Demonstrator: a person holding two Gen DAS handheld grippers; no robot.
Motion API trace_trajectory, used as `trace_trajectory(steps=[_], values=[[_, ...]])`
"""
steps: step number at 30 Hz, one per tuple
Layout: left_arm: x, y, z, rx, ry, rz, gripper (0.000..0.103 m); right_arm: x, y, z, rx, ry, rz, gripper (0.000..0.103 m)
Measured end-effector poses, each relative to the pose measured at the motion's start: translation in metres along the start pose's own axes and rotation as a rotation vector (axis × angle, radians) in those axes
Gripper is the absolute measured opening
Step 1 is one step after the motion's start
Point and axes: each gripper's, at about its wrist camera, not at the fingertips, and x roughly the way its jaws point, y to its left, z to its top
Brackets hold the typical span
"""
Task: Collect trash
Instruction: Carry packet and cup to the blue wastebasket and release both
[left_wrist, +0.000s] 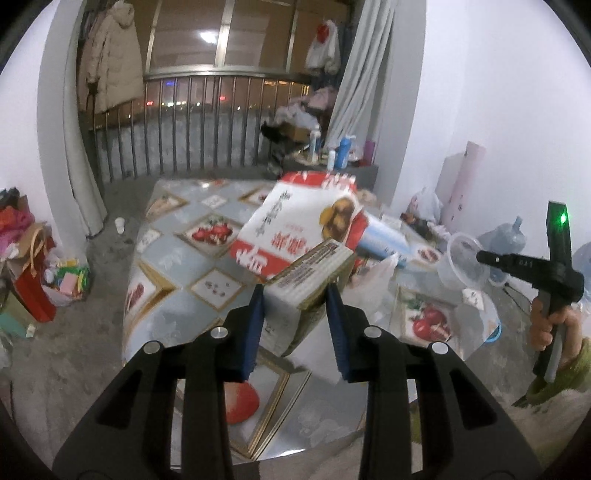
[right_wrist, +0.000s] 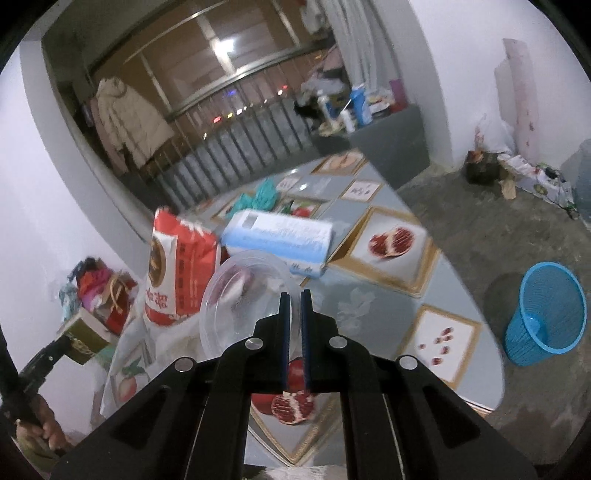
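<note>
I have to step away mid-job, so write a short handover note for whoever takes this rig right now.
Left hand-held gripper: shut on a red-and-white carton, lifted above the table.
Right hand-held gripper: shut on the rim of a clear plastic container, also raised.
Blue bin: on the floor, right of the table; nothing visibly dropped in yet.
Left to do: bin both items, then the light-blue box and green bag on the table.

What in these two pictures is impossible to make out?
- Print on the red and white box, left wrist view: motion blur.
- Inside of the blue basket, right wrist view: its wall hides the bottom.
- Table under the clear plastic cup: hidden by boxes and gripper.
</note>
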Motion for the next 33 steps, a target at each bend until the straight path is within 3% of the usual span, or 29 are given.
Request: trace_trajectory(steps=[3,7,14,19,23,28,33], values=[[0.001,-0.009,0.010,-0.006,-0.012,-0.038,0.031,-0.020,-0.014,0.002,0.020,-0.052,-0.019,0.006],[0.012,-0.036,0.034,0.000,-0.029,-0.144,0.031,-0.043,-0.039,0.007,0.055,-0.117,-0.071,0.006],[0.070,-0.134,0.089,0.107,-0.001,-0.365,0.031,-0.090,-0.116,0.016,0.186,-0.248,-0.273,0.006],[0.156,-0.248,0.118,0.189,0.197,-0.518,0.031,-0.108,-0.192,0.019,0.345,-0.274,-0.440,0.006],[0.227,-0.347,0.114,0.284,0.365,-0.610,0.031,-0.102,-0.253,0.015,0.460,-0.244,-0.529,0.006],[0.321,-0.453,0.082,0.383,0.539,-0.633,0.031,-0.080,-0.335,0.009,0.584,-0.183,-0.599,0.006],[0.389,-0.515,0.046,0.410,0.650,-0.641,0.031,-0.050,-0.403,0.003,0.681,-0.118,-0.624,0.006]])
